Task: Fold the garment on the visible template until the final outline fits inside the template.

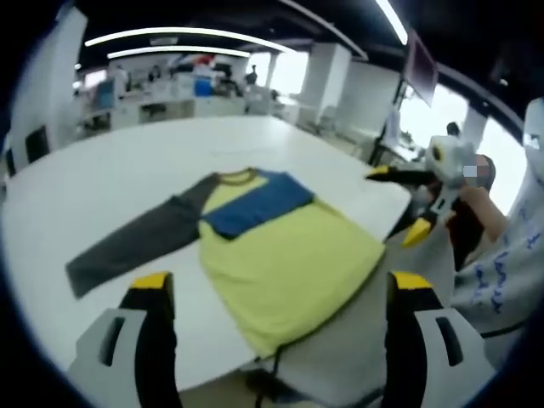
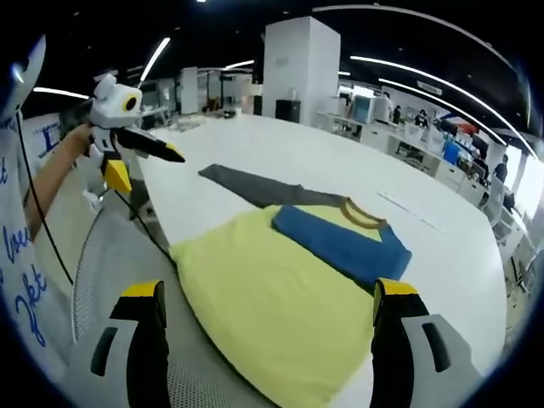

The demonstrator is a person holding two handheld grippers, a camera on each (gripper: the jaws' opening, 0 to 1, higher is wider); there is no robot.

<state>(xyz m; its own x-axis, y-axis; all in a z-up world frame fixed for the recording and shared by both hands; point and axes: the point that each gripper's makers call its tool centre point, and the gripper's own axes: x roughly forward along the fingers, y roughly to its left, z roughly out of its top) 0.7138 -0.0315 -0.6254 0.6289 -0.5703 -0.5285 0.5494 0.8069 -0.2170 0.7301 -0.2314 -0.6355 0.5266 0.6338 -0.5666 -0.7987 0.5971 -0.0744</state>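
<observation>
A yellow shirt (image 1: 289, 263) lies flat on the white table (image 1: 110, 178), its hem reaching the near edge. Its blue sleeve (image 1: 255, 204) is folded across the chest, and the dark grey sleeve (image 1: 127, 246) stretches straight out to the side. My left gripper (image 1: 282, 285) is open and hovers over the hem without touching cloth. My right gripper (image 2: 269, 293) is also open, above the yellow body (image 2: 272, 306), with the blue sleeve (image 2: 340, 242) and grey sleeve (image 2: 255, 189) beyond. Each gripper shows in the other's view, off the table's edge: right gripper (image 1: 398, 202), left gripper (image 2: 149, 168).
A person's arm (image 2: 55, 183) and white sleeve (image 1: 510, 255) are beside the table. A thin cable (image 2: 136, 221) hangs near the table edge. Faint marks (image 2: 408, 212) lie on the table beyond the collar. Office desks and monitors (image 1: 170, 89) stand far behind.
</observation>
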